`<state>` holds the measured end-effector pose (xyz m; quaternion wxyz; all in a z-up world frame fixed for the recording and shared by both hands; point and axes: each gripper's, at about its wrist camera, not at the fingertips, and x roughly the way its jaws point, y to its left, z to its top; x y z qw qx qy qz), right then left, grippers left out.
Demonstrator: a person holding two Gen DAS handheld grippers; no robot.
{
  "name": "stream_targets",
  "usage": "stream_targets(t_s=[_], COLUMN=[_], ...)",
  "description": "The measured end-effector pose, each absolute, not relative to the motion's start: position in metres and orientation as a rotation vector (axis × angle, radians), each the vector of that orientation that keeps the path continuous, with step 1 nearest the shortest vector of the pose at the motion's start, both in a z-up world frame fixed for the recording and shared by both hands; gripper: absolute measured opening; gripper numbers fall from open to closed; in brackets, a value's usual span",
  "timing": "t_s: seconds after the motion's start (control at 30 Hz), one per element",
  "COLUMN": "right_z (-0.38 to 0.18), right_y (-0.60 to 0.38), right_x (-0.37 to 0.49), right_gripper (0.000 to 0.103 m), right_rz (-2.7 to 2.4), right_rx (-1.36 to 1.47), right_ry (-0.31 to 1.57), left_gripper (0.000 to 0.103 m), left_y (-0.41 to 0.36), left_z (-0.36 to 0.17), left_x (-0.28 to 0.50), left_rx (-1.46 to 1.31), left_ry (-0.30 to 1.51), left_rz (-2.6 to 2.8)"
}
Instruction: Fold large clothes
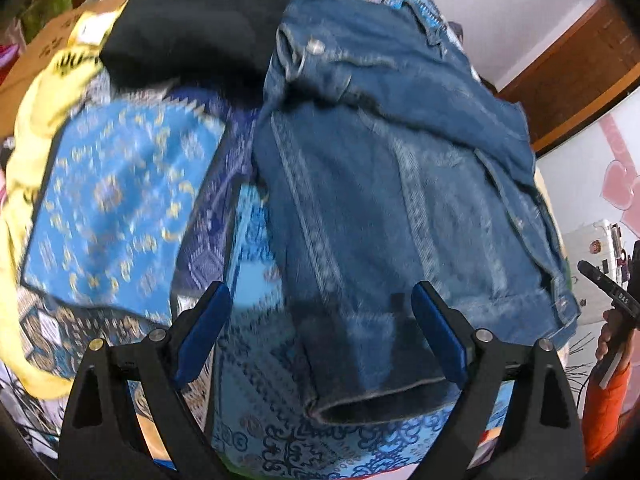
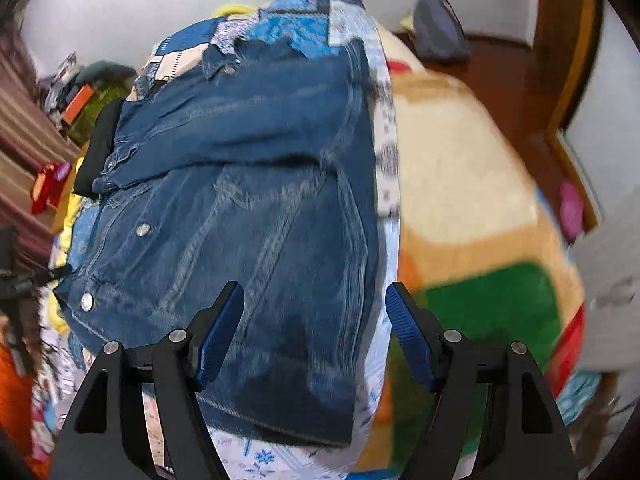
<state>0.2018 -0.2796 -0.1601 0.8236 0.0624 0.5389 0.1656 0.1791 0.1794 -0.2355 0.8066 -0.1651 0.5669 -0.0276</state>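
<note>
Denim jacket (image 1: pixel 384 184) lies folded on the blue patterned bedspread (image 1: pixel 120 200), seams pale, metal buttons glinting, a black garment (image 1: pixel 188 28) at its far-left edge. Left tongs (image 1: pixel 320 312) gape wide above its hem, gripping nothing; right tongs (image 2: pixel 316 320) stand open and empty, though blur softens everything.

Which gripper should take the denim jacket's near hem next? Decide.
Left, probably. The left gripper hangs open right over the denim jacket hem; the right gripper straddles its side edge.
</note>
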Motion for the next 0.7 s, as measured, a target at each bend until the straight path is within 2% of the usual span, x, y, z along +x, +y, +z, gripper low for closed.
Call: stream_targets(t_s=[0.13,0.37,0.43,0.47,0.5,0.53,0.57,0.6,0.63,0.7], right_z=[-0.184,-0.202,-0.205,-0.206,-0.209,-0.210,-0.209,-0.207,-0.205,-0.194], right_y=[-0.284,-0.282,-0.281,-0.281,-0.281,-0.281,-0.280,-0.282,-0.281,-0.278], right_x=[0.195,0.197,0.202,0.205,0.206,0.208,0.209,0.210,0.212,0.215], right_gripper=[0.070,0.061,0.059,0.055,0.051,0.042,0.028,0.020,0.015,0.014], right_rz=[0.362,0.414,0.421,0.426,0.423,0.416,0.412,0.421,0.440,0.464], right_rx=[0.204,0.261,0.281,0.292,0.297,0.299,0.301,0.306,0.309,0.286], right_ry=[1.199,1.201,1.202,1.201,1.199,1.202,1.205,1.207,1.217,1.207], left_gripper=[0.092,0.091,0.078,0.075,0.065,0.058,0.055,0.048,0.039,0.024], left_y=[0.177,0.174,0.175,0.176,0.175,0.173,0.170,0.167,0.163,0.157], left_z=[-0.249,-0.261,-0.262,-0.262,-0.259,-0.256,-0.252,-0.249,-0.241,-0.229], left_x=[0.171,0.166,0.167,0.167,0.167,0.168,0.169,0.170,0.170,0.172], left_rx=[-0.417,-0.547,-0.587,-0.604,-0.603,-0.582,-0.557,-0.527,-0.476,-0.405], left_ry=[1.234,1.211,1.197,1.190,1.179,1.170,1.165,1.155,1.133,1.109], left_rz=[-0.067,-0.134,-0.161,-0.174,-0.182,-0.185,-0.189,-0.199,-0.215,-0.234])
